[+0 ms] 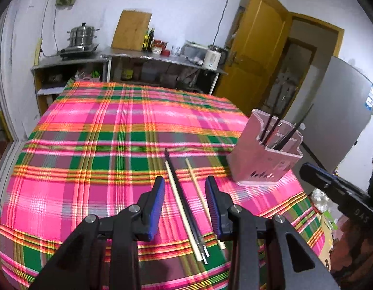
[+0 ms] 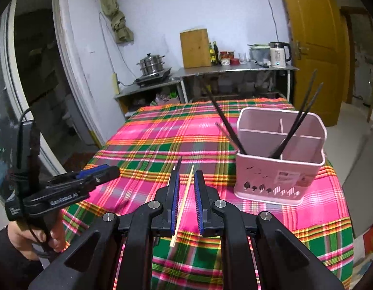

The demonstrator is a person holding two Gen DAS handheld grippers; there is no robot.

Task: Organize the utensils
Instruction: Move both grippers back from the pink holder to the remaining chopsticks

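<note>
A pink utensil holder (image 1: 267, 155) (image 2: 280, 169) stands on the plaid tablecloth at the right, with several black chopsticks (image 2: 296, 125) leaning in it. On the cloth lie two pale wooden chopsticks (image 1: 180, 207) and a black pair (image 1: 186, 207). My left gripper (image 1: 185, 186) is open, above and astride these loose chopsticks. My right gripper (image 2: 186, 181) is open, with one pale wooden chopstick (image 2: 184, 201) lying between its fingers on the cloth. The left gripper (image 2: 97, 172) also shows at the left of the right wrist view.
The plaid-covered table (image 1: 102, 133) ends near the holder on the right. Behind it stand metal counters (image 1: 147, 56) with a steamer pot (image 1: 82, 35), cutting board (image 2: 195, 48), bottles and a kettle (image 2: 278, 54). A yellow door (image 1: 256, 43) is open at the right.
</note>
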